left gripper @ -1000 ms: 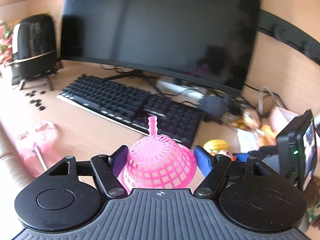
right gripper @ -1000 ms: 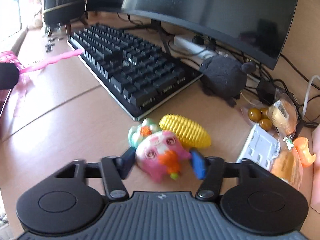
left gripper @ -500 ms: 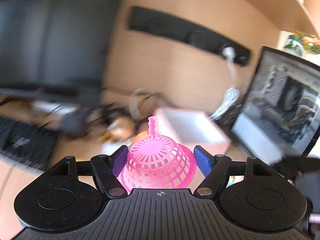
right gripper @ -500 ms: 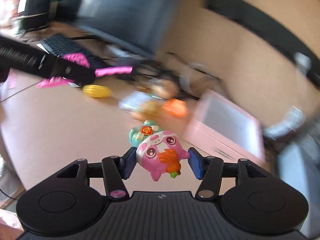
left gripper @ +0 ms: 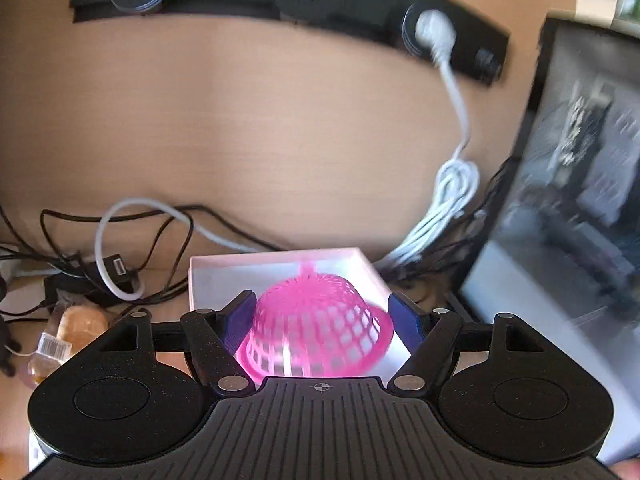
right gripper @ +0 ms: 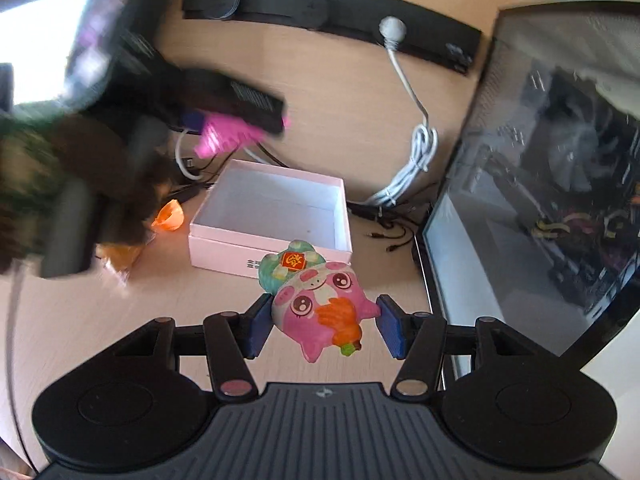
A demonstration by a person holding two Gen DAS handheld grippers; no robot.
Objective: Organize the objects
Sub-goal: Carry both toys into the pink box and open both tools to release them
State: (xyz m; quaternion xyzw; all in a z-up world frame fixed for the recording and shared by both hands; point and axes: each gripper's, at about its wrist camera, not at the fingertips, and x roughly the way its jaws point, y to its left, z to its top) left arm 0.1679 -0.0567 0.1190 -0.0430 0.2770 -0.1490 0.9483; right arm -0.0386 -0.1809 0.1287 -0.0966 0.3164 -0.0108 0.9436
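there, left tongs [left gripper: 322,314] clenched on pink mesh basket [left gripper: 316,322], right tongs [right gripper: 322,330] on pig toy [right gripper: 320,306], pink box [right gripper: 272,218] beyond.

In the right wrist view the left hand-held gripper [right gripper: 224,128] is a dark smear at far left, cut by the edge. In the left wrist view the pink mesh basket [left gripper: 316,320] blurs and hides the pink box [left gripper: 240,268] floor.
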